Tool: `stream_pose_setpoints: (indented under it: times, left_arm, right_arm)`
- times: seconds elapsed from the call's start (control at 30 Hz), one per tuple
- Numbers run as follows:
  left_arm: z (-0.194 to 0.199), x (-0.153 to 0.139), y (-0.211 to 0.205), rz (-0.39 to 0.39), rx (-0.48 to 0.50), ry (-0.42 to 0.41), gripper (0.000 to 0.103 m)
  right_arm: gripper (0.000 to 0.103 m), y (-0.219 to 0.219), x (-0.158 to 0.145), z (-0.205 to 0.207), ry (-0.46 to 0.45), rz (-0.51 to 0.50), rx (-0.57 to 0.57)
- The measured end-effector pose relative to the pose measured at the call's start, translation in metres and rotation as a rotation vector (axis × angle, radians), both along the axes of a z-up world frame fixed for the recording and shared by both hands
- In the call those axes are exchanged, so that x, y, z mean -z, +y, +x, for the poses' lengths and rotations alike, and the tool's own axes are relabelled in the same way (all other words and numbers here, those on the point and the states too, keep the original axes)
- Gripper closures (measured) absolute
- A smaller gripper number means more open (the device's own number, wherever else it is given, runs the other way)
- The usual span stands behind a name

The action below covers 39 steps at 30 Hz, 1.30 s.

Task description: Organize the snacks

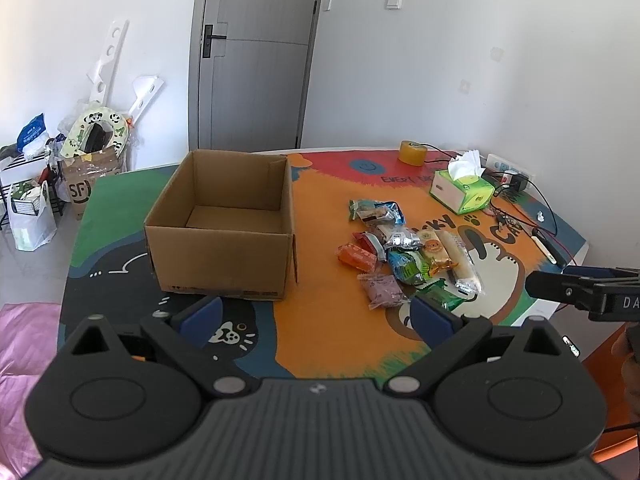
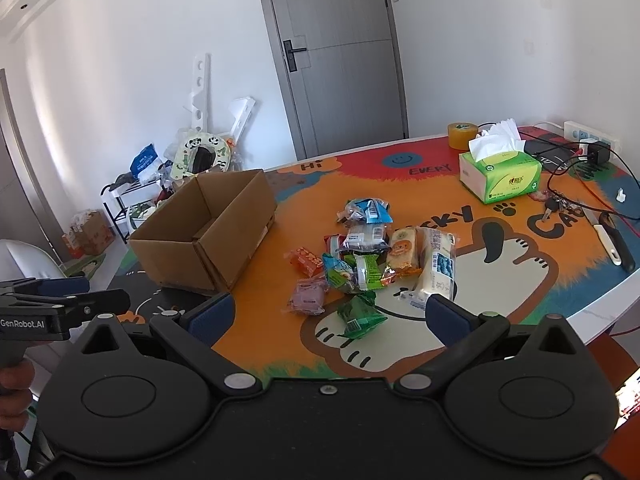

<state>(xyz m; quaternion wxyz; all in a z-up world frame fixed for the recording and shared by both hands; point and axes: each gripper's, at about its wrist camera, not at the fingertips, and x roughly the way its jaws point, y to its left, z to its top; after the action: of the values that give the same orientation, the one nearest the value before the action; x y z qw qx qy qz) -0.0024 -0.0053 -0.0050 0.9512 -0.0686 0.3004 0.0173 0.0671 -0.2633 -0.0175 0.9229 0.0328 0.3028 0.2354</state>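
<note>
Left wrist view: the left gripper (image 1: 316, 316) hangs over the near table (image 1: 312, 320) edge, jaws spread wide and empty. The cardboard box (image 1: 224, 256) stands open just beyond; its floor is partly hidden by the near wall. The snack pile (image 1: 404, 256) lies to the right, its wrapper print unreadable.

Right wrist view: the right gripper (image 2: 326, 316) also gapes wide, empty, with a green packet (image 2: 358, 316) between its fingers on the table. The left gripper's tip is cut off at the left edge.

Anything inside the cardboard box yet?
The cardboard box shows only bare floor and inner walls; no snacks are in it. The strip of floor behind its near wall is hidden in both views.
</note>
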Motion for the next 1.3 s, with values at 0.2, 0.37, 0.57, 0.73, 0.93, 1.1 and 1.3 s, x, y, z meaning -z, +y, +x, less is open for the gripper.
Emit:
stream_pose_setpoints:
  times: [0.2, 0.37, 0.57, 0.73, 0.93, 1.1, 1.3]
  left_arm:
    - [0.001, 0.001, -0.001, 0.002, 0.0, -0.001, 0.003]
    - [0.002, 0.003, -0.002, 0.002, 0.005, 0.001, 0.003]
    - [0.004, 0.008, -0.006, 0.008, 0.012, 0.002, 0.003]
    - [0.011, 0.017, -0.01, 0.022, 0.004, 0.003, 0.003]
    - [0.025, 0.032, -0.019, 0.02, -0.006, -0.002, 0.003]
    - [0.035, 0.043, -0.027, 0.024, -0.004, -0.023, 0.004]
    - [0.052, 0.059, -0.031, -0.006, 0.019, -0.016, 0.006]
  right_arm:
    - [0.0, 0.0, 0.0, -0.001, -0.003, -0.007, 0.005]
    - [0.0, 0.0, 0.001, -0.001, -0.003, -0.008, 0.004]
    - [0.0, 0.0, 0.007, 0.003, -0.001, -0.018, 0.02]
    - [0.0, -0.004, 0.017, 0.008, -0.015, -0.019, 0.026]
    - [0.0, -0.008, 0.035, 0.014, -0.058, -0.034, 0.033]
    - [0.0, -0.01, 0.053, 0.024, -0.049, -0.024, 0.03]
    - [0.0, -0.007, 0.072, 0.032, -0.025, -0.027, 0.009]
